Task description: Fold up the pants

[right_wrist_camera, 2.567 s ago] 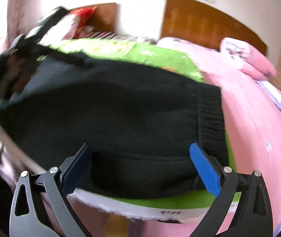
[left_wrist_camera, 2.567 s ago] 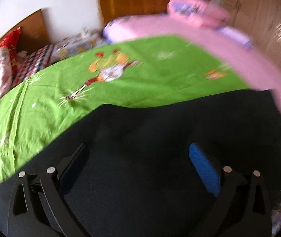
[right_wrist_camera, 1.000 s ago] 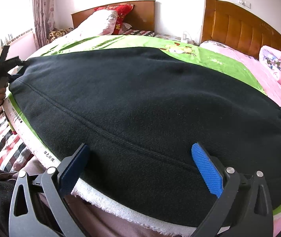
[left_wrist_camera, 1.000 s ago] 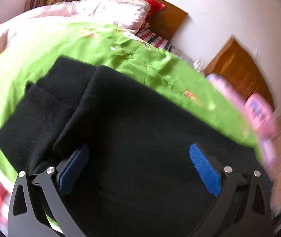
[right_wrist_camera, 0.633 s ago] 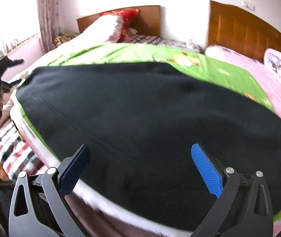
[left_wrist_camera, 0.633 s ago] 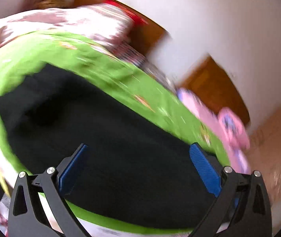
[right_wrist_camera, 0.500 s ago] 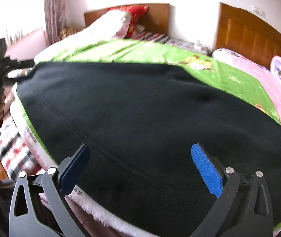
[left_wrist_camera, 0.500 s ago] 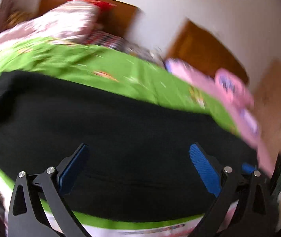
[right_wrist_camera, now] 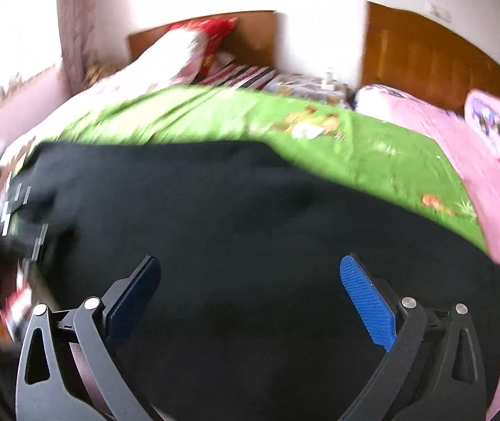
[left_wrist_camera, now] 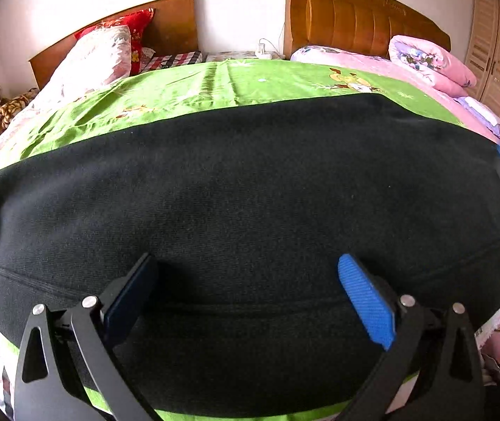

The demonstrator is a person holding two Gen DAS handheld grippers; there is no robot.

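White wall (left_wrist_camera: 235, 3), two wooden headboards (left_wrist_camera: 358, 14)

Bright daylight is seen in both views. The left wrist view is sharp, with strong fisheye bending and a dark vignette at the corners. The right wrist view is smeared by motion blur, and its upper left is blown out to white glare.

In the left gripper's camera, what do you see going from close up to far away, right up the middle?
Left gripper, jaws open → black pants → green sheet → white wall.
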